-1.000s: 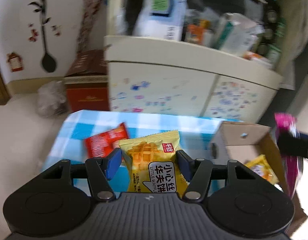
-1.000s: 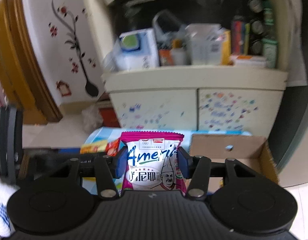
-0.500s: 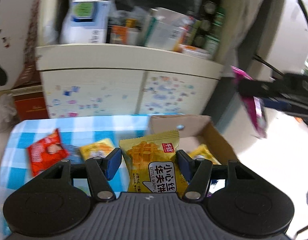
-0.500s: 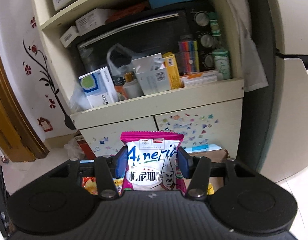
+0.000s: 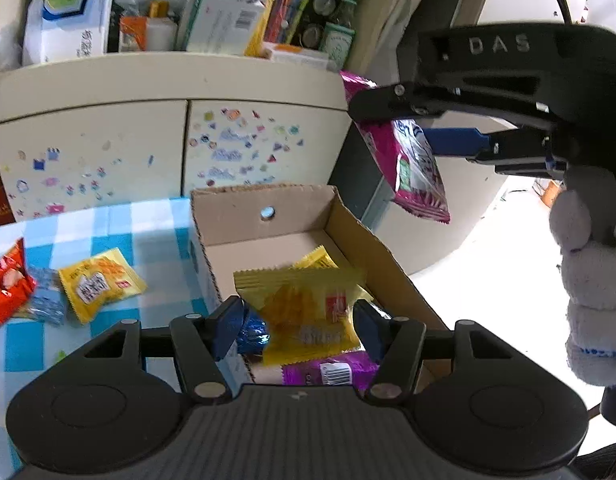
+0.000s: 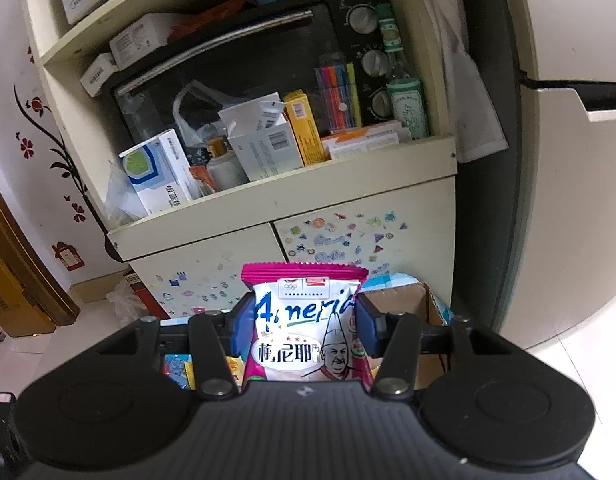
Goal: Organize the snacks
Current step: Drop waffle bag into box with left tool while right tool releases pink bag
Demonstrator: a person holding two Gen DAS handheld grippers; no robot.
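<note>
Two grippers, each with a snack. Left gripper (image 5: 294,322) hangs over the cardboard box (image 5: 264,202); the yellow waffle packet (image 5: 304,312) sits blurred between its blue pads, contact hard to judge (probably loose). Right gripper (image 6: 306,330) is clamped on the pink packet (image 6: 304,328), up beside the box. More packets lie in the box and on the checked cloth (image 5: 156,216).
</note>
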